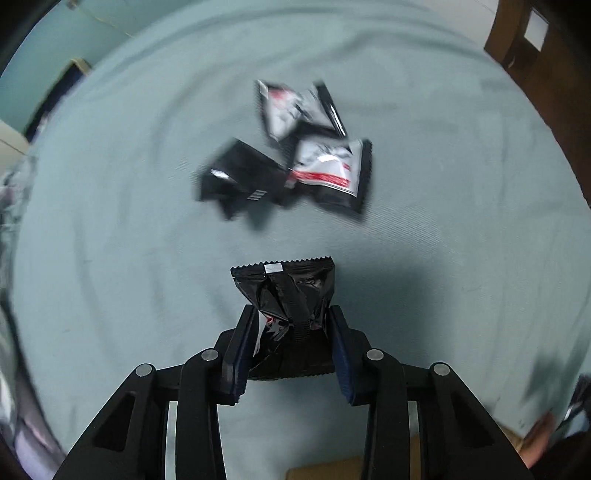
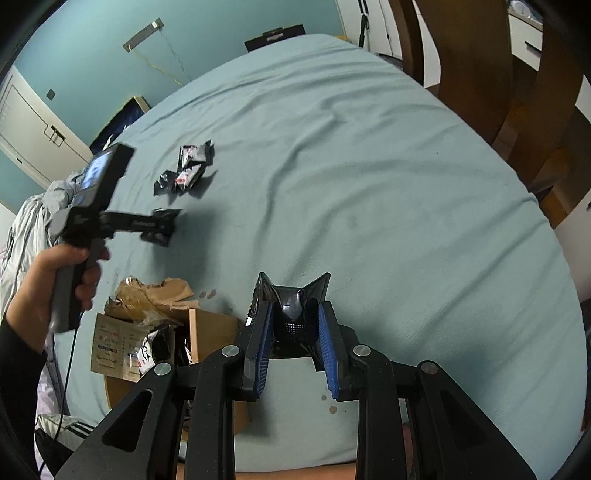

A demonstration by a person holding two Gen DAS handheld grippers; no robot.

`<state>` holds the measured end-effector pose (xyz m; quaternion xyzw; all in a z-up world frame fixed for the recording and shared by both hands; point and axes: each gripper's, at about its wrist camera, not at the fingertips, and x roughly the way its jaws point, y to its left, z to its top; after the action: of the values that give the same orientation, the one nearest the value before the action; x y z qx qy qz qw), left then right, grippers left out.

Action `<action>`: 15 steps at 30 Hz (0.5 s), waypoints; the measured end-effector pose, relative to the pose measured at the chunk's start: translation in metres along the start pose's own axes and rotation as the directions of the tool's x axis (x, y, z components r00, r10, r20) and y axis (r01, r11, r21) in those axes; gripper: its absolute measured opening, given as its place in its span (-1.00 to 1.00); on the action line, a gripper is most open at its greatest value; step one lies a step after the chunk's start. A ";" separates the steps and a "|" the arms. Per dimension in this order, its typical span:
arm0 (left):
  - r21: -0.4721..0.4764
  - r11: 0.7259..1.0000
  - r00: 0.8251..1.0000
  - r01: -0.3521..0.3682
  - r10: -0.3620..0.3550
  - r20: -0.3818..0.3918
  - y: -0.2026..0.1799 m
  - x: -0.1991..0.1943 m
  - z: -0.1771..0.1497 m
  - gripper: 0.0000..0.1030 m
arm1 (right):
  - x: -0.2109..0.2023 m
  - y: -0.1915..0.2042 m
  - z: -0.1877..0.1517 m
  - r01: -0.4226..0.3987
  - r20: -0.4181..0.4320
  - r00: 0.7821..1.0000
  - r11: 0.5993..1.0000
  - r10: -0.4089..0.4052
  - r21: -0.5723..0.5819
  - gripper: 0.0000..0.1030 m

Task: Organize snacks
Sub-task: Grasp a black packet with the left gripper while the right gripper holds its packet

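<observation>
The left gripper (image 1: 291, 325) has its jaws clenched on a black packet (image 1: 286, 291), over the bed (image 1: 443, 258); three more packets (image 1: 295, 147) lie beyond the jaws; right gripper (image 2: 293, 314) grasps another packet (image 2: 291, 295), the box (image 2: 207, 332) left of its jaws.

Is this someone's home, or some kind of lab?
Most likely a bedroom at home: a bed with a pale teal sheet, crumpled bedding at its edge, and teal walls with a white cupboard door.
</observation>
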<state>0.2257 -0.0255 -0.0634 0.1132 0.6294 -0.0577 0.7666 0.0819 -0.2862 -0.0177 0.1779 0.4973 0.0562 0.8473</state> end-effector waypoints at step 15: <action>0.015 0.996 0.980 0.086 -0.087 0.181 0.010 -0.148 -0.152 -0.28 | -0.033 0.016 -0.032 -0.001 0.094 0.996 0.999 0.005 -0.043 -0.56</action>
<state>0.0536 0.0141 0.0547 0.0827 0.5608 -0.1035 0.8172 0.0395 -0.2728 0.0011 0.1631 0.4554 0.0597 0.8732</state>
